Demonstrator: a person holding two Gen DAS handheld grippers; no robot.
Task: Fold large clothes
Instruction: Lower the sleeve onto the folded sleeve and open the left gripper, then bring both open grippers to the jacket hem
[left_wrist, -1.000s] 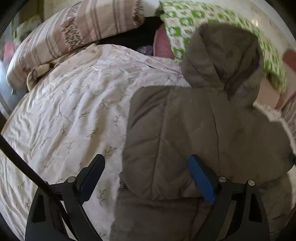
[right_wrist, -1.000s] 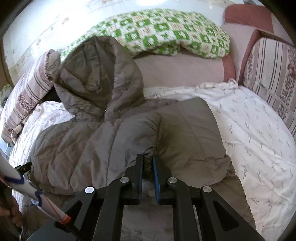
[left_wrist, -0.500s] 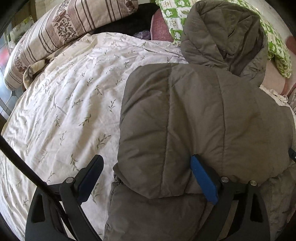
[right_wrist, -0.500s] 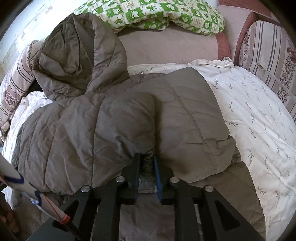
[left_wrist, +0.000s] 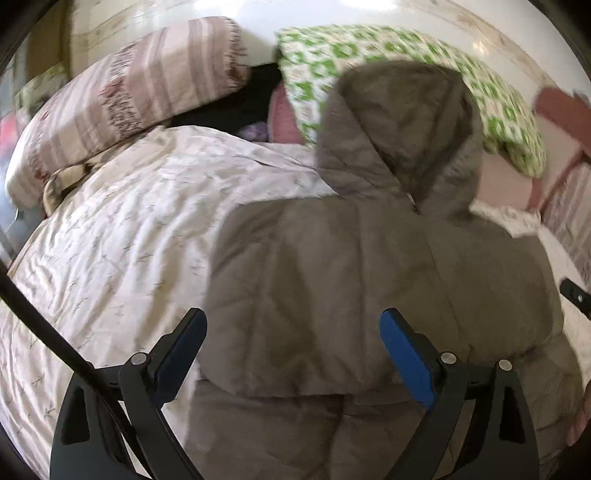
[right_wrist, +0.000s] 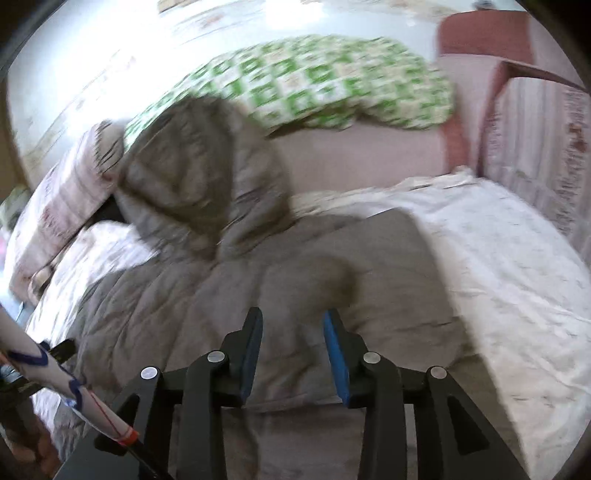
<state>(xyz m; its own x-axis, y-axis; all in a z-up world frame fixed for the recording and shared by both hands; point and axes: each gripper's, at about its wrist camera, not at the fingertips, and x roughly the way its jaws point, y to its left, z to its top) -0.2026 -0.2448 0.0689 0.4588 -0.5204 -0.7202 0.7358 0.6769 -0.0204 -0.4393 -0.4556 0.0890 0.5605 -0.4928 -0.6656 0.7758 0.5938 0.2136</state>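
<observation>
A bed (left_wrist: 110, 236) covered by a pale quilt with a leaf print fills both views, and on it lies a large grey-brown padded jacket (left_wrist: 332, 280), spread across the middle with both sleeves folded in over the body and its hood (left_wrist: 402, 136) pointing toward the far end. Beyond the hood a green-and-white checked blanket (right_wrist: 332, 77) sits bunched at the far side of the bed, and a striped pillow (left_wrist: 129, 96) rests at the far left. The left gripper (left_wrist: 291, 354) hangs above the near left part of the jacket, its jaws wide apart and gripping nothing, with the folded sleeve's edge showing below between them. The right gripper (right_wrist: 293, 350) is over the near middle of the jacket, where a folded sleeve's cuff end lies; its jaws are opening, with jacket fabric seen in the gap below but the pads not pressing on it. Both views are blurred
</observation>
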